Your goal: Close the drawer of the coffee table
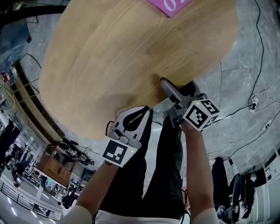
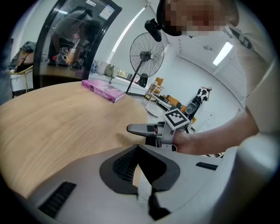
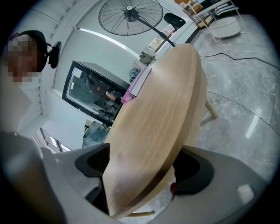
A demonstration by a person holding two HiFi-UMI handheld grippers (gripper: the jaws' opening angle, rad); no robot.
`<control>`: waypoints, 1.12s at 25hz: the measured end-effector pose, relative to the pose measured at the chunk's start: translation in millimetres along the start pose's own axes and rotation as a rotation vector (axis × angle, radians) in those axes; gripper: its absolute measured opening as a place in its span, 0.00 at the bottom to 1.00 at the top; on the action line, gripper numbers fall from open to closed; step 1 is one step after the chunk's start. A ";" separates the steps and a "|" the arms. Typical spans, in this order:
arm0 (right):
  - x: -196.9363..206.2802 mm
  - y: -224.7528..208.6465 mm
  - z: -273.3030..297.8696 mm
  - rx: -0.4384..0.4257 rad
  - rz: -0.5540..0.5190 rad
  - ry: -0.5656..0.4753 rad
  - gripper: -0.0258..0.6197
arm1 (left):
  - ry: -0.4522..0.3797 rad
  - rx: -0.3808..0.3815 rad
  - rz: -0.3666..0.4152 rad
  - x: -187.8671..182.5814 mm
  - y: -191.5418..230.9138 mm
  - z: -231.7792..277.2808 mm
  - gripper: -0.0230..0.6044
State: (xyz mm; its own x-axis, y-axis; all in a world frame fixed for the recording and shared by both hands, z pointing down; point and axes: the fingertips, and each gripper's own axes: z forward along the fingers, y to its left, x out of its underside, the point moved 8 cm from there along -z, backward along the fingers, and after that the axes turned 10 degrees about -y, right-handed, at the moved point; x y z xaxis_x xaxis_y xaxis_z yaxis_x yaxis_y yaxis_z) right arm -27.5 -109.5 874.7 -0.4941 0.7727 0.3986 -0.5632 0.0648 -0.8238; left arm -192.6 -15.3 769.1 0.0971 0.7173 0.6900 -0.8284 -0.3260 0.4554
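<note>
The oval wooden coffee table (image 1: 131, 57) fills the head view; no drawer shows in any view. My right gripper (image 1: 171, 97) straddles the table's near edge, one finger (image 1: 168, 89) lying over the top and the other below it. In the right gripper view the table's edge (image 3: 153, 131) runs between the wide-apart jaws of my right gripper (image 3: 144, 175). My left gripper (image 1: 146, 110) hovers at the near edge just left of it, jaws together and holding nothing. The left gripper view shows my left gripper (image 2: 142, 168) above the tabletop (image 2: 65, 127), with the right gripper (image 2: 142, 129) beyond.
A pink book (image 1: 170, 5) lies at the table's far end. The person's legs in black trousers (image 1: 162, 175) stand close against the near edge. Cables (image 1: 258, 100) trail over the marble floor at right. A pedestal fan (image 2: 146, 54) and a glass cabinet (image 3: 94, 98) stand beyond.
</note>
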 end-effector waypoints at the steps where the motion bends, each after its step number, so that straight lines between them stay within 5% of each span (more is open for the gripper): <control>1: 0.2 0.2 1.6 0.000 0.021 -0.015 0.75 | -0.004 0.000 0.000 0.1 0.9 -0.8 0.05; 9: -3.1 -3.7 1.4 -0.007 0.042 -0.043 0.75 | -0.016 0.000 -0.003 1.4 -5.0 -3.7 0.05; 14: -2.2 -3.7 -24.9 0.086 0.010 -0.044 0.70 | -0.021 0.000 0.023 -1.0 -11.5 -23.0 0.05; 28: -78.0 119.6 -141.7 0.188 -0.304 -0.051 0.32 | -0.057 0.051 0.123 -96.6 -74.5 -88.4 0.05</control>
State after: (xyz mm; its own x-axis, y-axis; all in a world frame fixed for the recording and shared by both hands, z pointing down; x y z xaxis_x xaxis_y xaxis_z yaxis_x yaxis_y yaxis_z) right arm 37.5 -72.5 687.9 -0.3147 0.7034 0.6374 -0.7992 0.1659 -0.5777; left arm -189.0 -5.9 618.8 0.0290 0.6340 0.7728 -0.8070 -0.4413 0.3924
